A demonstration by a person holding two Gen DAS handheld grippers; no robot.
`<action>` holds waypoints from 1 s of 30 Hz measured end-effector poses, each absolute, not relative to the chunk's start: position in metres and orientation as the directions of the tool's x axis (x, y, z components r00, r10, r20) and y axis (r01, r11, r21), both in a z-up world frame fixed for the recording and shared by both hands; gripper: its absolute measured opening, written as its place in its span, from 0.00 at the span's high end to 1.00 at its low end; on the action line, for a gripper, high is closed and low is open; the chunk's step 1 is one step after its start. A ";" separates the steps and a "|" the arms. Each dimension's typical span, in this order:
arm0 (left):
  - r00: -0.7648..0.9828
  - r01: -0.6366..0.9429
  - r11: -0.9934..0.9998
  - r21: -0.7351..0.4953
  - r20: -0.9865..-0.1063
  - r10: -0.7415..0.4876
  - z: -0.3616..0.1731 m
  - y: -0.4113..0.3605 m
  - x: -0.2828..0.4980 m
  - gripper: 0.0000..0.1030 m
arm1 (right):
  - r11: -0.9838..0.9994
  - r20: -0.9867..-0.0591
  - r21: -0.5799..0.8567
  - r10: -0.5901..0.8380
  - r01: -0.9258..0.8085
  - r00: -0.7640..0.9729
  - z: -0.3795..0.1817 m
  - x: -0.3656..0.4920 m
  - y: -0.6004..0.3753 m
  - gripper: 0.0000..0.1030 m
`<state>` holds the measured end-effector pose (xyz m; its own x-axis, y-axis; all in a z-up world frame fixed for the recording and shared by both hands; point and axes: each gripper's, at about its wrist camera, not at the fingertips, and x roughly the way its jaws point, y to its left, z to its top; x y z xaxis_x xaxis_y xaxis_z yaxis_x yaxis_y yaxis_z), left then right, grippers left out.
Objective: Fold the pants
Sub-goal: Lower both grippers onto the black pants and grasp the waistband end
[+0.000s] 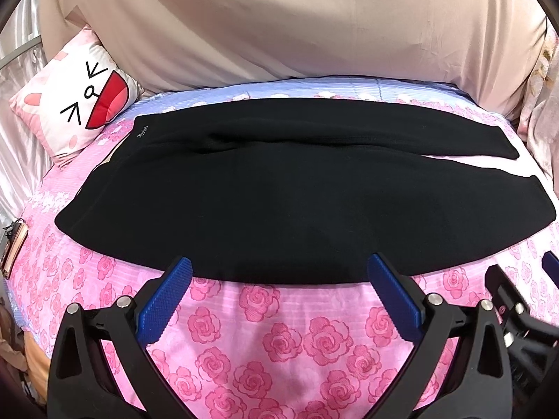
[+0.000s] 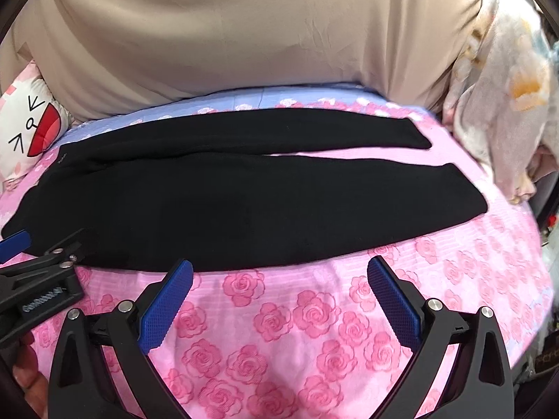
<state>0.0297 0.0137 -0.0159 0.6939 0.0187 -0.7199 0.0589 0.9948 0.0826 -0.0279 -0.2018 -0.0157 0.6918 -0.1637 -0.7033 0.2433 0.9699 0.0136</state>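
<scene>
Black pants lie flat across the bed, waistband at the left, both legs running to the right and slightly apart at their ends. In the right wrist view the pants fill the middle. My left gripper is open, its blue fingertips just above the near edge of the pants, holding nothing. My right gripper is also open, at the near edge further right, empty. The right gripper shows at the right edge of the left wrist view. The left gripper shows at the left edge of the right wrist view.
A pink rose-print sheet covers the bed. A cartoon pillow sits at the back left. A beige cover hangs behind. Crumpled pale fabric is piled at the right. A phone-like object lies at the bed's left edge.
</scene>
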 end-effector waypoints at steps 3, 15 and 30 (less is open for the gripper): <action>0.708 0.052 0.996 0.079 -0.706 0.020 -0.008 0.025 0.034 0.04 | 0.970 -0.727 0.091 -0.089 0.224 0.681 -0.016 -0.013 -0.239 0.05; 0.759 -0.207 0.976 0.066 -0.619 0.203 0.053 0.121 0.105 0.04 | 0.925 -0.789 0.076 -0.172 0.372 0.590 -0.013 0.156 -0.491 0.06; 0.655 -0.352 0.929 0.111 -0.681 0.329 0.052 0.235 0.281 0.04 | 0.936 -0.824 0.094 -0.118 0.339 0.555 -0.054 0.271 -0.562 0.36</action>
